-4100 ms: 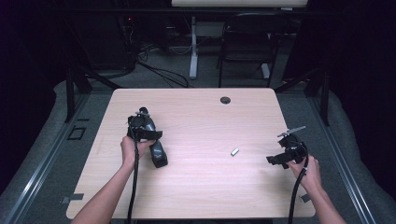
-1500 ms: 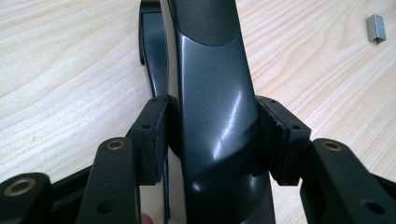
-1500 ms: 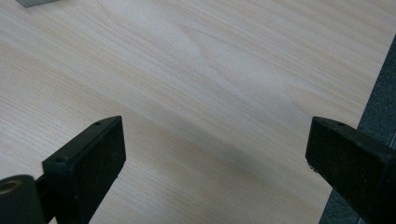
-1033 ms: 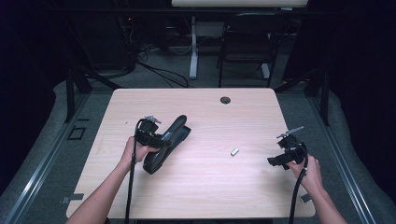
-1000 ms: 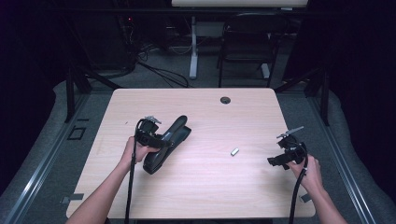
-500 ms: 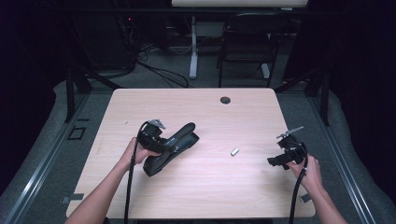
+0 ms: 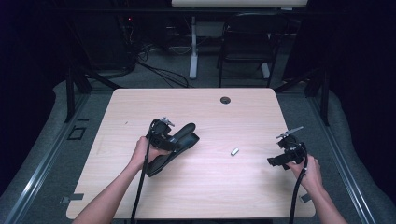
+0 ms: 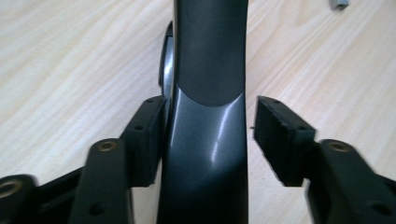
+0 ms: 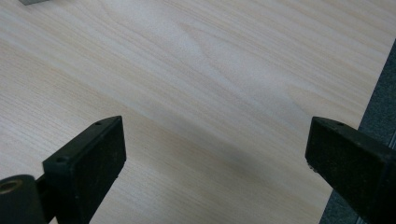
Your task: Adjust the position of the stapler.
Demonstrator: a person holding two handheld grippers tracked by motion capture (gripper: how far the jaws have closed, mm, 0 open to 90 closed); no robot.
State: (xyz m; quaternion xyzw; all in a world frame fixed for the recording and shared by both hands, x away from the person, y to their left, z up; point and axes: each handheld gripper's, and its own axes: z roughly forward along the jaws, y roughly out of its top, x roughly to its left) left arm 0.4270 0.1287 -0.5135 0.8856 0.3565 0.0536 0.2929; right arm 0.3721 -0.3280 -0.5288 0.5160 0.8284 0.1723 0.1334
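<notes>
The left tongs (image 7: 173,140), held low in the left hand (image 7: 145,150), point toward 2 o'clock and straddle a glossy dark-grey curved plastic stapler (image 8: 210,112); one pad touches it, the other stands just clear. The stapler lies left of centre on the pale wooden worktop (image 7: 243,186). The right tongs (image 9: 217,154) gape wide over bare wood at 4 o'clock.
</notes>
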